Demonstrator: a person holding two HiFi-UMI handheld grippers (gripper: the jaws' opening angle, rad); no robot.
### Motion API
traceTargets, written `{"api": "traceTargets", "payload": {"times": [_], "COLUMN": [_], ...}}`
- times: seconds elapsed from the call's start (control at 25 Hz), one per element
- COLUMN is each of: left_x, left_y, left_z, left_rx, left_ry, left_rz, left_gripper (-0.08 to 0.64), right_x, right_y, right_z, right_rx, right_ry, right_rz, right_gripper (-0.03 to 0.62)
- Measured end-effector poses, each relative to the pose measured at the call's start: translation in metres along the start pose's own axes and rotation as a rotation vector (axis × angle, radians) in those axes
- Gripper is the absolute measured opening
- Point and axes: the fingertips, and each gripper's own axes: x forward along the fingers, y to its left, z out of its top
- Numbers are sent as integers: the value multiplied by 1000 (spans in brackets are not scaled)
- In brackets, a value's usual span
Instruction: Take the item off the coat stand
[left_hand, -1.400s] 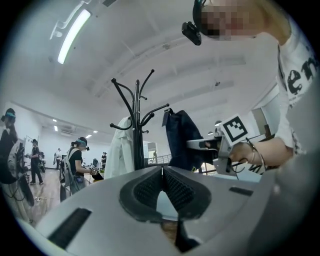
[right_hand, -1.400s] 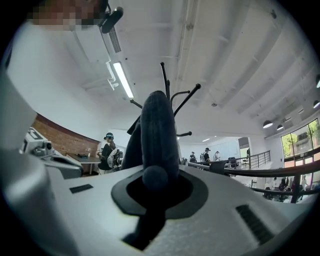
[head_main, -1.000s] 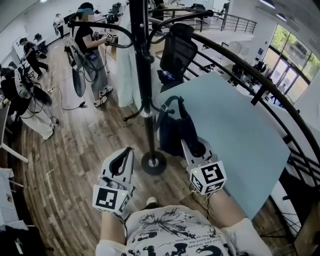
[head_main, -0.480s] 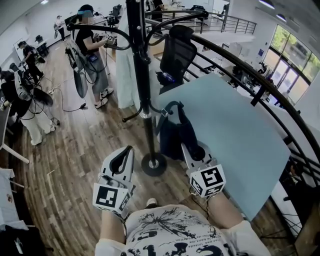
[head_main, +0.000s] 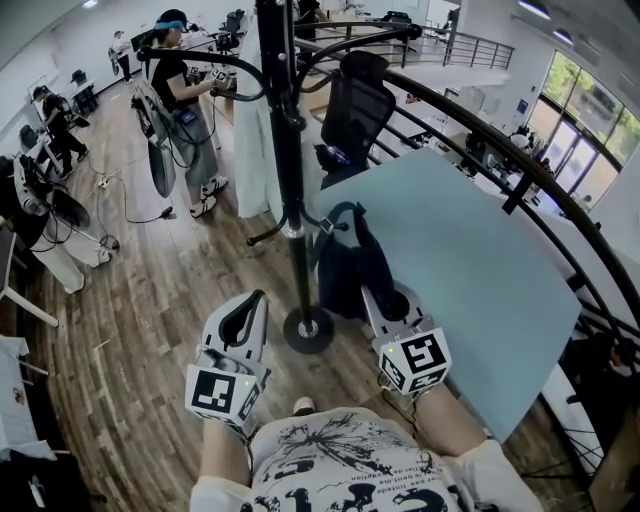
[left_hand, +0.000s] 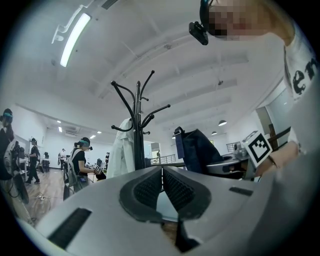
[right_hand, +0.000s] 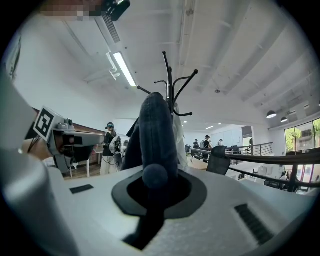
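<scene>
A black coat stand (head_main: 289, 170) rises in the middle of the head view, its round base (head_main: 308, 328) on the wood floor. Just right of the pole hangs a dark navy bag (head_main: 350, 265). My right gripper (head_main: 388, 302) is shut on the bag's lower part, and in the right gripper view the dark fabric (right_hand: 156, 140) fills the gap between the jaws. The strap loop (head_main: 340, 212) sits close to a low hook; whether it touches I cannot tell. My left gripper (head_main: 240, 322) is shut and empty, left of the base. A white garment (head_main: 257, 130) hangs on the stand's far side.
A pale blue tabletop (head_main: 460, 270) and a curved black railing (head_main: 520, 170) lie to the right. A black office chair (head_main: 355, 110) stands behind the stand. People with gear (head_main: 185, 90) stand at the back left on the wood floor (head_main: 150, 290).
Both grippers and the bag stay about where they were. The view has shifted slightly, and the people at the left have moved a little.
</scene>
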Motion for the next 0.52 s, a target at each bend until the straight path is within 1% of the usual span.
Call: {"api": "traceTargets", "payload": {"times": [0.28,0.52], "left_x": [-1,-1], "left_y": [2,20], "left_z": [1,-1], "left_rx": [4,0], "left_ry": [-4,-2], "left_rz": [5,4], "left_gripper": [5,5], "right_x": [2,16], "right_y": [1,10], "right_z": [2,2], "right_rx": [-24,-5], "right_ry": [5,9], "right_rz": [-9,-15], "right_gripper": [17,17]}}
